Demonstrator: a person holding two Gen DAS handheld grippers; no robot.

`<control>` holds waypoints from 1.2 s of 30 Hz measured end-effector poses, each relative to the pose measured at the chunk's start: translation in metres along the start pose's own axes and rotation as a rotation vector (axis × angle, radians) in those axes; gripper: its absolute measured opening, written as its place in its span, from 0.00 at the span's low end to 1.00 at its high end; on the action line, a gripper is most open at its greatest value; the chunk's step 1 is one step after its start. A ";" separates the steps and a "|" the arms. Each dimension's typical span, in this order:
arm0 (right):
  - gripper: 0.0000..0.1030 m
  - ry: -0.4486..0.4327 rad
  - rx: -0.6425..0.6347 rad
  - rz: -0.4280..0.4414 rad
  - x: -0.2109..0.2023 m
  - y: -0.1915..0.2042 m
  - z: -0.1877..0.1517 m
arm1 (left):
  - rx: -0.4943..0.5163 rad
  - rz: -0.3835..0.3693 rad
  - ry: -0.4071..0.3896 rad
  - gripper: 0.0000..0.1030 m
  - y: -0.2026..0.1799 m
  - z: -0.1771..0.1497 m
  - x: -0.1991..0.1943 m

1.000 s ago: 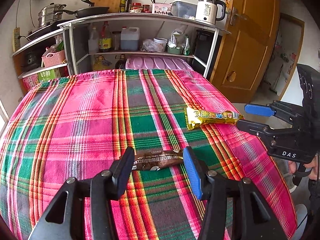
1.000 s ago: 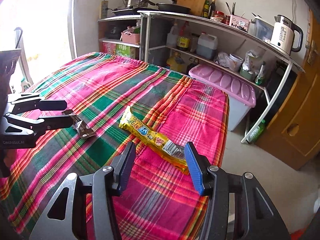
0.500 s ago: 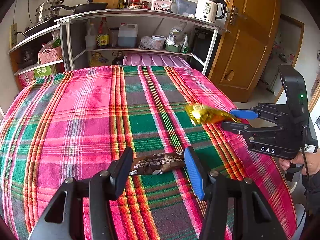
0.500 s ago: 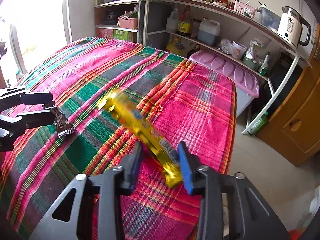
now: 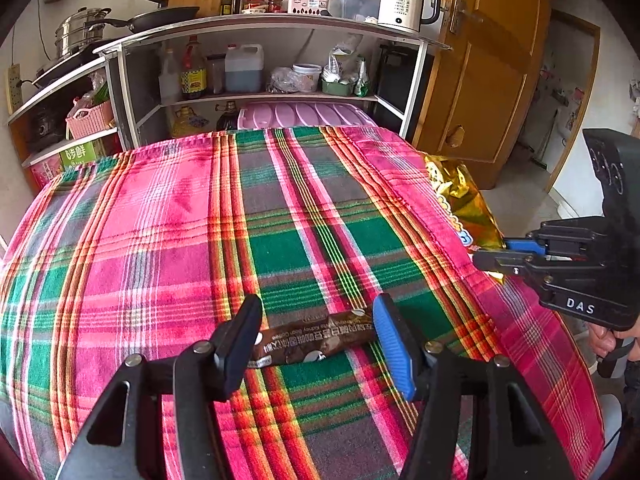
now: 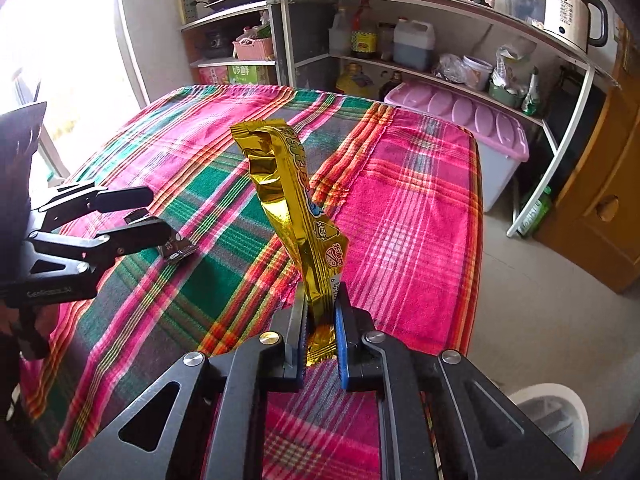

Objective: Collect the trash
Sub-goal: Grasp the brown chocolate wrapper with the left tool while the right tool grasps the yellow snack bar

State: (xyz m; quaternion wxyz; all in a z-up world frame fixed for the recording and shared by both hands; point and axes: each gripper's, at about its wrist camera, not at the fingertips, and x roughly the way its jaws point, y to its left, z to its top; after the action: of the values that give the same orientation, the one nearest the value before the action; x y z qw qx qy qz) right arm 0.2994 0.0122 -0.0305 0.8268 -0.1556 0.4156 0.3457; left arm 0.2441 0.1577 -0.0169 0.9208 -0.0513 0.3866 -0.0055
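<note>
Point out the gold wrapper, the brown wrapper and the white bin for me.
gold wrapper [image 6: 298, 216]: right wrist view, mid-length of the raised strip.
brown wrapper [image 5: 316, 338]: left wrist view, printed middle.
white bin [image 6: 560, 400]: right wrist view, rim.

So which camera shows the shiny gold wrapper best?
The right wrist view: the gold wrapper stands up mid-picture, pinched at its lower end by the right tool. The left wrist view shows it only at the table's far right edge, partly behind that tool.

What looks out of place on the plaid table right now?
A brown snack wrapper lies flat on the plaid tablecloth, between the open left gripper fingers. The right gripper, whose jaws have just been closing, pinches a crumpled gold wrapper standing up off the cloth.
</note>
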 end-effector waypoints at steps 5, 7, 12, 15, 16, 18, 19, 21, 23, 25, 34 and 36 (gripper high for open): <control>0.11 0.001 0.008 0.004 -0.006 0.000 -0.006 | 0.015 -0.030 0.037 0.58 0.000 -0.002 0.005; 0.11 0.001 0.014 0.007 -0.009 -0.002 -0.008 | 0.029 -0.073 0.041 0.58 -0.005 -0.007 0.000; 0.11 -0.003 0.026 0.016 -0.016 0.000 -0.016 | 0.068 -0.142 0.060 0.58 -0.020 -0.021 -0.015; 0.11 -0.002 0.039 0.027 -0.020 0.001 -0.020 | 0.085 -0.163 0.055 0.58 -0.030 -0.026 -0.024; 0.11 -0.002 0.043 0.028 -0.022 0.002 -0.022 | 0.089 -0.147 0.045 0.58 -0.032 -0.027 -0.026; 0.11 0.000 0.053 0.028 -0.024 0.002 -0.025 | 0.072 -0.093 0.035 0.58 -0.033 -0.026 -0.026; 0.11 0.001 0.057 0.029 -0.025 0.002 -0.025 | 0.045 -0.060 0.044 0.58 -0.032 -0.026 -0.023; 0.11 0.005 0.068 0.033 -0.026 0.002 -0.027 | -0.012 -0.031 0.058 0.58 -0.028 -0.025 -0.018; 0.11 0.007 0.077 0.032 -0.027 0.002 -0.029 | -0.059 -0.002 0.062 0.50 -0.024 -0.026 -0.013; 0.11 0.008 0.088 0.043 -0.028 0.001 -0.030 | -0.084 0.018 0.060 0.41 -0.023 -0.025 -0.009; 0.11 0.013 0.102 0.054 -0.026 -0.001 -0.037 | -0.085 0.033 0.047 0.23 -0.027 -0.024 -0.006; 0.11 0.011 0.105 0.056 -0.027 -0.001 -0.038 | -0.095 0.031 0.045 0.11 -0.025 -0.023 -0.007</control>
State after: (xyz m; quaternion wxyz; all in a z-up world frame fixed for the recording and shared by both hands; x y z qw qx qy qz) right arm 0.2671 -0.0213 -0.0325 0.8215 -0.1023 0.4420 0.3455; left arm 0.2233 0.1314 -0.0256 0.9084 -0.0887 0.4077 0.0258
